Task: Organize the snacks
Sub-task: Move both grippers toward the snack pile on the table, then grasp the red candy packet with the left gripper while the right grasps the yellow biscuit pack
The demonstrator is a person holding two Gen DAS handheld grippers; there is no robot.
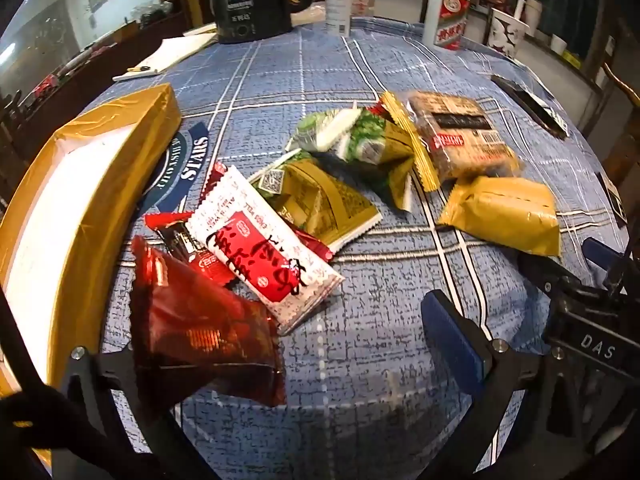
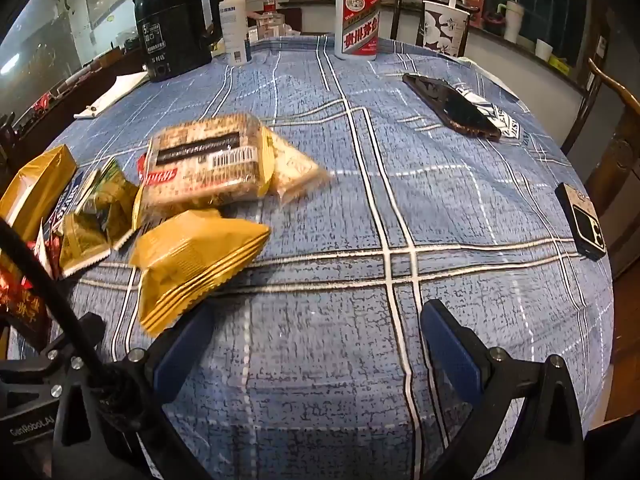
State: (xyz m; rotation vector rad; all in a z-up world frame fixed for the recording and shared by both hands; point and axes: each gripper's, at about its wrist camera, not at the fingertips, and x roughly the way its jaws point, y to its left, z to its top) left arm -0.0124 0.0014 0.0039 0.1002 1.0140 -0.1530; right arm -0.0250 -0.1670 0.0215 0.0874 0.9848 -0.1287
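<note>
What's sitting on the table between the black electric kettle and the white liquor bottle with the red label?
A white plastic bottle stands between the black electric kettle and white liquor bottle, seen in the right wrist view.

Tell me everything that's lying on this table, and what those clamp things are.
box: 1, gold rim, white inside, left edge
snack packets: about eight, red, white-red, green-gold, gold, clear brown, piled mid-table
kettle: 1, black, far side
liquor bottle: 1, white and red, far side
plastic bottle: 1, white, beside kettle
phones: 2, dark, right side
tablecloth: blue plaid
left gripper: jaws wide, dark red packet against one finger
right gripper: open, empty
</note>
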